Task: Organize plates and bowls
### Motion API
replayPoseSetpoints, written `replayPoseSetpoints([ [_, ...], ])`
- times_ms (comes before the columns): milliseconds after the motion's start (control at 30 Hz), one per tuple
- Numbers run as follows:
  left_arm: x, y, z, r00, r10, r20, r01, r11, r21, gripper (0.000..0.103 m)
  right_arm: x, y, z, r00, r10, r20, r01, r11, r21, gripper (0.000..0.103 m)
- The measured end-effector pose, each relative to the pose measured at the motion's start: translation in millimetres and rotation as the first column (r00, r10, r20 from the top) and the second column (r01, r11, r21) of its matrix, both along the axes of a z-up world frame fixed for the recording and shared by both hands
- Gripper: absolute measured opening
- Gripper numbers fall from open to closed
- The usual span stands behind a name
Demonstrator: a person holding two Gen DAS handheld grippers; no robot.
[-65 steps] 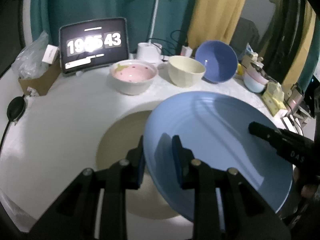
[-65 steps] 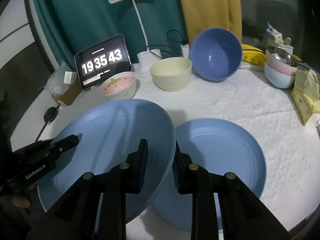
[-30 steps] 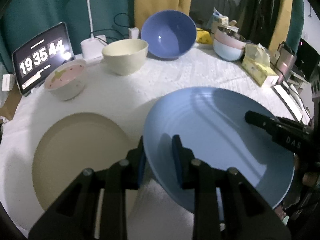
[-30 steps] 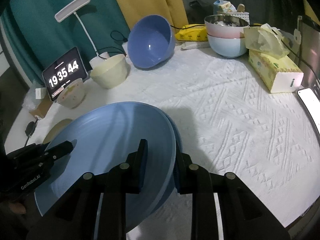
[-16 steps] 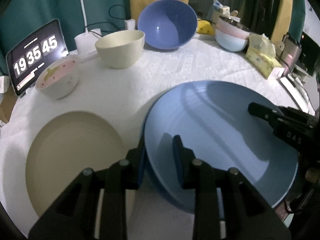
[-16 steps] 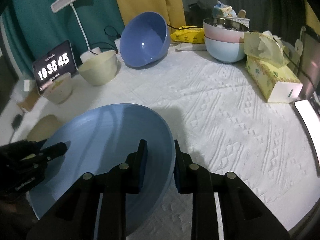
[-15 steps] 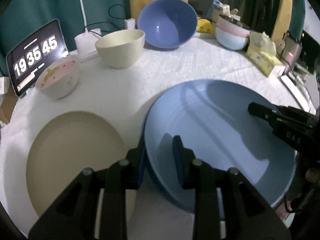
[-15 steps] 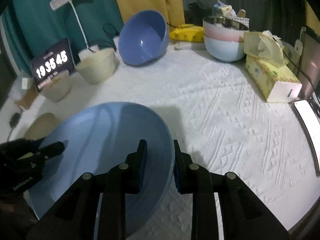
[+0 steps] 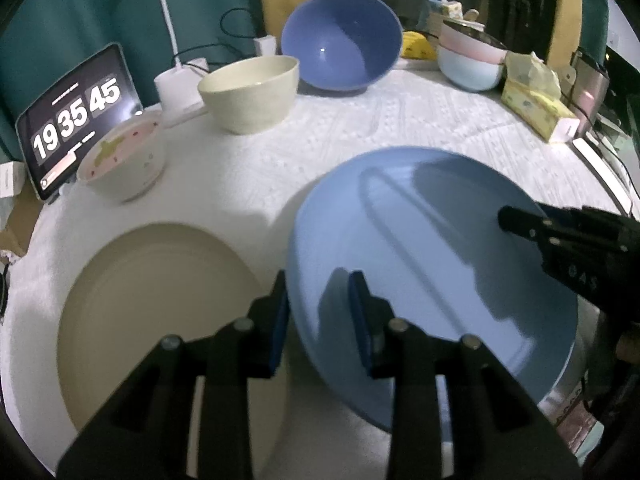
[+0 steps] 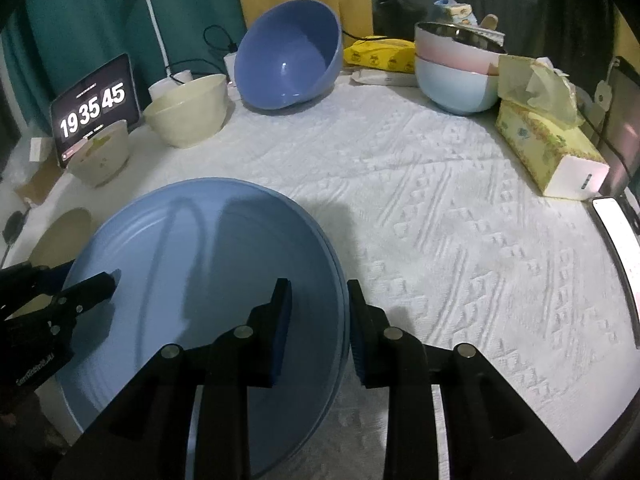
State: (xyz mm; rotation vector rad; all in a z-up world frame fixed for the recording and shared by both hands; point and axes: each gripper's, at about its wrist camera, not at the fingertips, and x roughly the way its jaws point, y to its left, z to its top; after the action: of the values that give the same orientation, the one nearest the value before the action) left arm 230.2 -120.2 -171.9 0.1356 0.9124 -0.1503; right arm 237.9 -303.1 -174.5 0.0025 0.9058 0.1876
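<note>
Left wrist view: the blue plate (image 9: 432, 248) is seated on a 2nd blue plate (image 10: 339, 280) beside the tan plate (image 9: 160, 312), its rim straddled by the left gripper (image 9: 318, 312) and right gripper (image 10: 318, 316), whose jaws have just been opening. If either is withdrawn while a pad drags the rim, the stack could be skewed. The big blue bowl (image 9: 340, 40) and cream bowl (image 9: 250, 92) are seen empty.

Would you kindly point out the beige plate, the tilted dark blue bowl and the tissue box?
beige plate (image 9: 152, 312), left wrist view, bare centre.
dark blue bowl (image 10: 288, 60), right wrist view, inner wall.
tissue box (image 10: 548, 148), right wrist view, patterned side.
</note>
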Motion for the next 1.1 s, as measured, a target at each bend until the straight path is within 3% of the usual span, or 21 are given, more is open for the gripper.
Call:
replayPoseSetpoints([
  [100, 1, 6, 1, 1.000, 0.000, -0.007, 0.000, 1.000, -0.022, 0.033, 0, 4, 0, 1.000, -0.005, -0.004, 0.005, 1.000, -0.003, 0.029],
  [233, -7, 11, 13, 0.999, -0.012, 0.034, 0.014, 0.999, -0.052, 0.046, 0, 5, 4, 0.999, -0.041, 0.003, 0.041, 0.999, -0.025, 0.029],
  [467, -19, 28, 29, 0.997, 0.008, 0.080, -0.001, 0.996, -0.089, 0.047, -10, 12, 26, 0.997, -0.054, 0.057, 0.056, 0.997, -0.047, 0.036],
  [1100, -45, 82, 45, 0.986, 0.103, 0.131, -0.082, 0.984, -0.160, 0.047, -26, 80, 55, 0.992, 0.085, 0.090, -0.081, 0.996, -0.047, 0.037],
])
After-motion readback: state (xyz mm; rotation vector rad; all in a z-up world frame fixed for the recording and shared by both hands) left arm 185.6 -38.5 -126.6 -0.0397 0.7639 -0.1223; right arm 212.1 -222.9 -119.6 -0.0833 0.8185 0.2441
